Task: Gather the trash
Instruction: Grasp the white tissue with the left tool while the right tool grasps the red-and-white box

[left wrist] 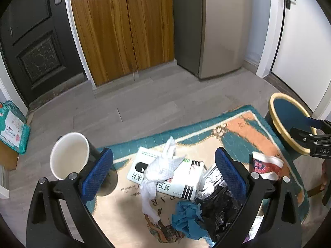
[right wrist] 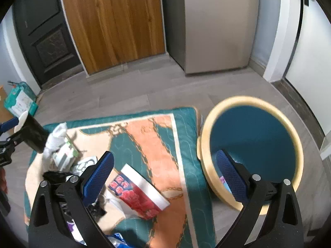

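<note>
a pile of trash is seen scattered on a patterned rug (left wrist: 244, 128) beside a round blue bin (right wrist: 254, 144) with a pale rim, which stands on the grey floor just off the rug's edge. the left gripper (left wrist: 163, 173) is held spread wide over the heap, nothing between its blue pads; a paper cup (left wrist: 69, 155) appears pressed against the outside of its left finger, though whether it is carried there cannot be told. the right gripper (right wrist: 163, 177) is likewise released and empty, hovering between a red-and-white carton (right wrist: 138, 192) and the bin.

beneath the left gripper lie a white tissue box (left wrist: 165, 175), a crumpled white tissue (left wrist: 163, 165) draped over it, a blue wad (left wrist: 186, 217) and a black plastic bag (left wrist: 219, 208). the tissue and wad are judged feather-light and soft, best pinched at their thickest bunch. the bag is likely slick and limp, to be gathered at a fold. the cartons look light but stiff and crushable; a grip across a narrow edge would be favoured.
</note>
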